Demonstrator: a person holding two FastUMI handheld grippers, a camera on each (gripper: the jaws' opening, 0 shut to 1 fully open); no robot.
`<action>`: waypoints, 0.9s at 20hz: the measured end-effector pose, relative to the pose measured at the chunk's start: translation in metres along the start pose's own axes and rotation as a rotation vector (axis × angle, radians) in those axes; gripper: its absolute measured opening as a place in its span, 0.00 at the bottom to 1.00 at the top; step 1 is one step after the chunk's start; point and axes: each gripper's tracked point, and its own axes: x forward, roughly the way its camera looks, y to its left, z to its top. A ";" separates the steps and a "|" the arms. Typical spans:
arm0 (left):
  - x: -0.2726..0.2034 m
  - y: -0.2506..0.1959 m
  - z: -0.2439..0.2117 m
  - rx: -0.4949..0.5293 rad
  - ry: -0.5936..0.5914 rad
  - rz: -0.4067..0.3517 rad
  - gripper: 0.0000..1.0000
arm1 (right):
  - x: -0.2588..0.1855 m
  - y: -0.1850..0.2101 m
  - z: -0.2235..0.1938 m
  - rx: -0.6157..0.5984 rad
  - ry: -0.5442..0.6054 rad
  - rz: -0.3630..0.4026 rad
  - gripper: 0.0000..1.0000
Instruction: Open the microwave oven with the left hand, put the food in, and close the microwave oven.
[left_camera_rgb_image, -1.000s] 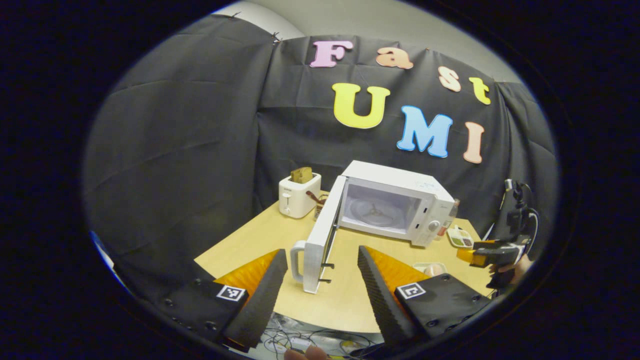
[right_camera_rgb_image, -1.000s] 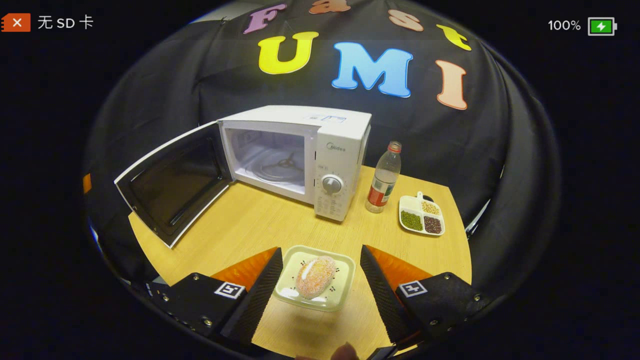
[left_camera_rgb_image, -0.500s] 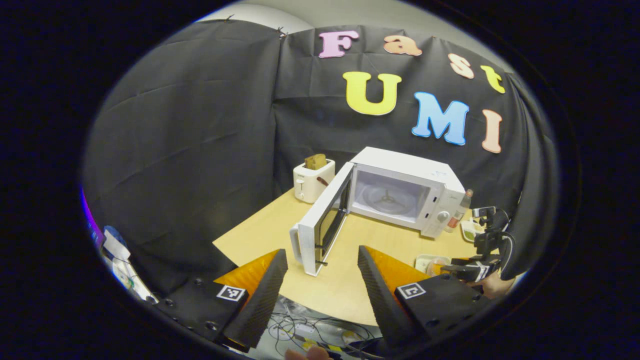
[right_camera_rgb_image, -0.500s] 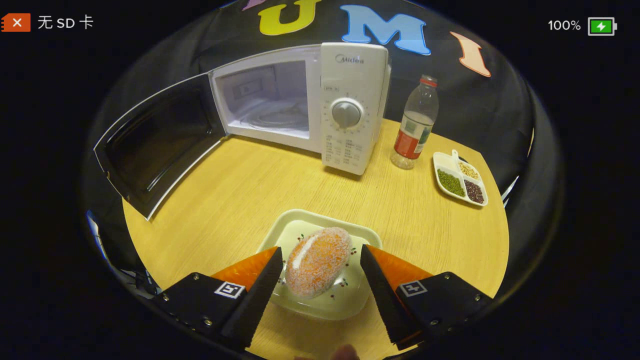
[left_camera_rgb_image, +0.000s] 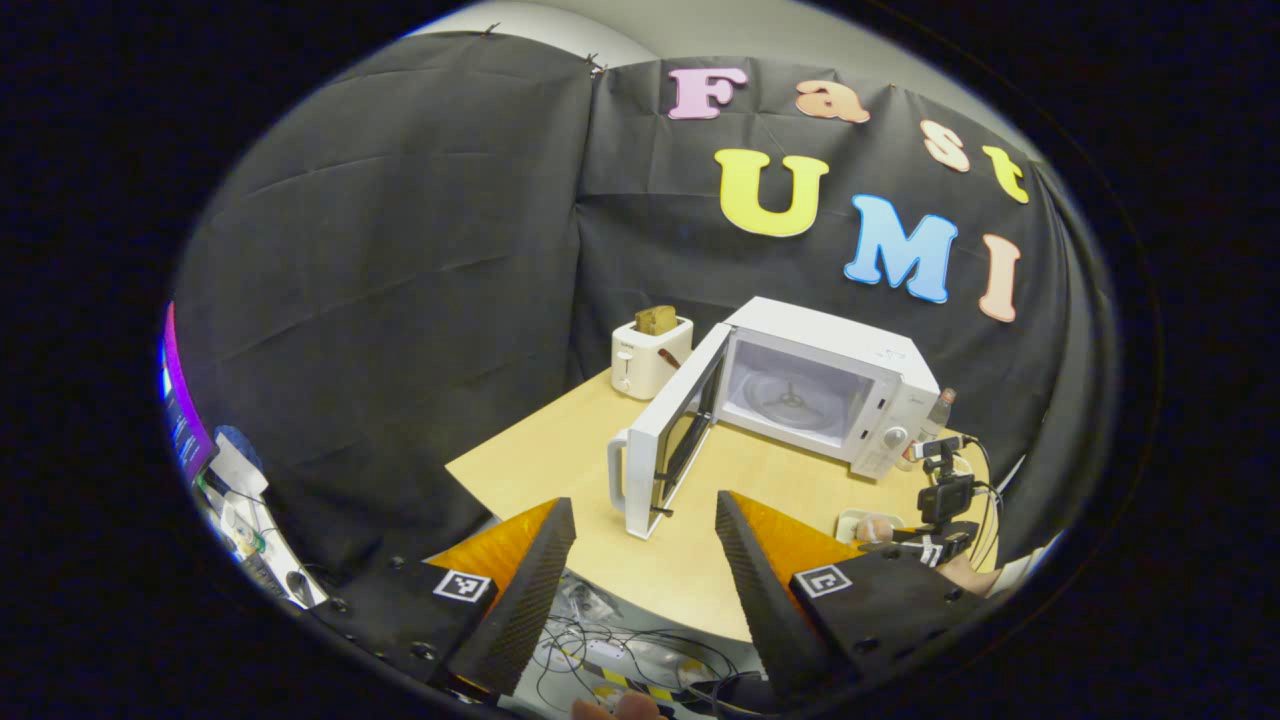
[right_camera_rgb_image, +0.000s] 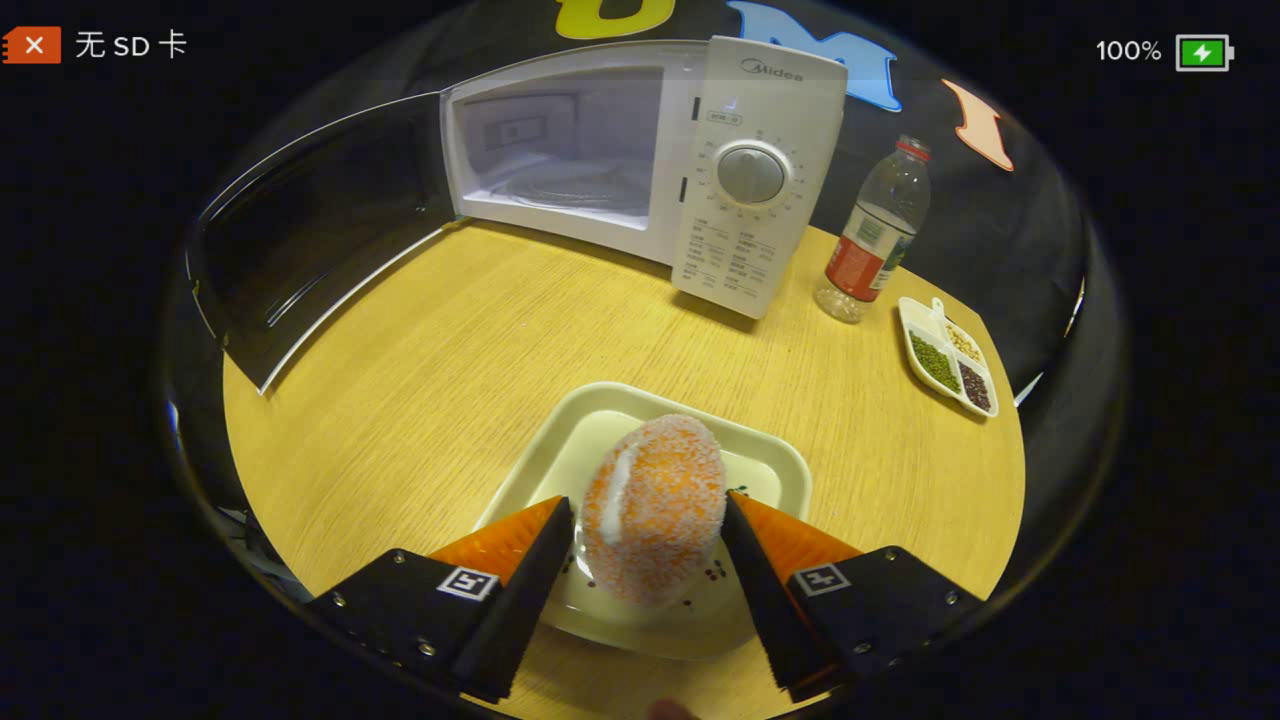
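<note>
1. Wood-grain surface (right_camera_rgb_image: 480, 330) carried the white microwave oven (right_camera_rgb_image: 700, 170) at its far edge, door (right_camera_rgb_image: 300, 250) swung wide to the left and the cavity bare; a lettered mark sat on the top of its control panel, too small to make out.
2. Right of the oven stood a clear bottle (right_camera_rgb_image: 870, 235) with a red label, and past it, near the right edge, a divided dish of beans (right_camera_rgb_image: 950, 355); both were well apart from the plate.
3. On the near edge a pale plate (right_camera_rgb_image: 770, 465) held the sugared bun (right_camera_rgb_image: 655, 505). The right tool (right_camera_rgb_image: 645, 525) straddled the bun with its jaws spread, the right finger just beside it; whether either finger touched could not be told.
4. Between plate and oven mouth the wood lay open.
5. In the left gripper view the left tool (left_camera_rgb_image: 640, 525) hung off the near edge, jaws apart and holding nothing, with the door's handle (left_camera_rgb_image: 617, 470) ahead and a toaster (left_camera_rgb_image: 650, 355) at the far-left corner.
</note>
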 end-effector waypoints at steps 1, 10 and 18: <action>-0.002 0.002 0.002 -0.007 -0.007 -0.007 0.96 | 0.000 -0.001 0.001 0.008 0.005 -0.010 0.83; -0.035 0.050 0.006 -0.027 -0.092 -0.076 0.94 | -0.073 0.046 0.054 0.124 -0.103 0.045 0.66; -0.060 0.086 0.024 0.024 -0.181 -0.148 0.87 | -0.117 0.122 0.133 0.319 -0.256 0.150 0.66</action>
